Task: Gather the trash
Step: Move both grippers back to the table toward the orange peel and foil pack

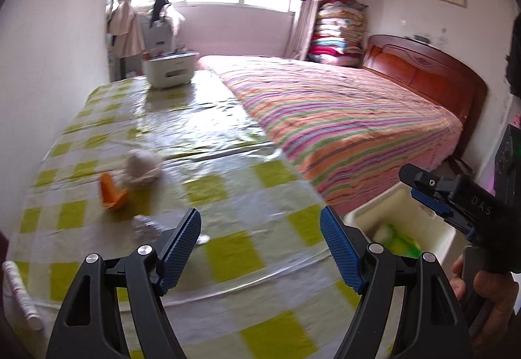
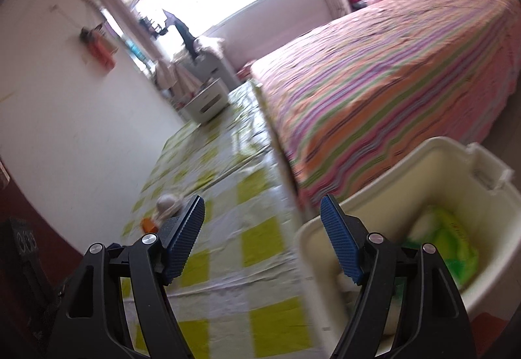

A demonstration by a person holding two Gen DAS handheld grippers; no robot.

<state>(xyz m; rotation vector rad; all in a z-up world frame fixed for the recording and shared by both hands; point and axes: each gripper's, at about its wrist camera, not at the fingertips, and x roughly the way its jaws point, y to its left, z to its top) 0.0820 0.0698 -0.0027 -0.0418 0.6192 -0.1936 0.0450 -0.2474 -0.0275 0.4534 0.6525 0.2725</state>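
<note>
A crumpled white paper ball (image 1: 143, 171) and an orange scrap (image 1: 112, 193) lie on the yellow-checked table (image 1: 228, 189), with another pale crumpled piece (image 1: 146, 225) just left of my left fingers. My left gripper (image 1: 260, 215) hovers open over the cloth, with nothing between its pads. To the right, beside the table, stands a white bin (image 1: 400, 222) with a green bag (image 1: 400, 243) inside. My right gripper (image 2: 263, 201) is open and empty between table edge and bin (image 2: 456, 170). The right wrist view also shows the green bag (image 2: 452, 241), the ball (image 2: 167, 204) and the orange scrap (image 2: 148, 223).
A bed with a striped cover (image 1: 342, 118) runs along the table's right side. A white box-like appliance (image 1: 169, 69) sits at the table's far end. A white roll (image 1: 19, 294) lies at the near left edge. A hand (image 1: 482, 287) holds the right gripper (image 1: 426, 193).
</note>
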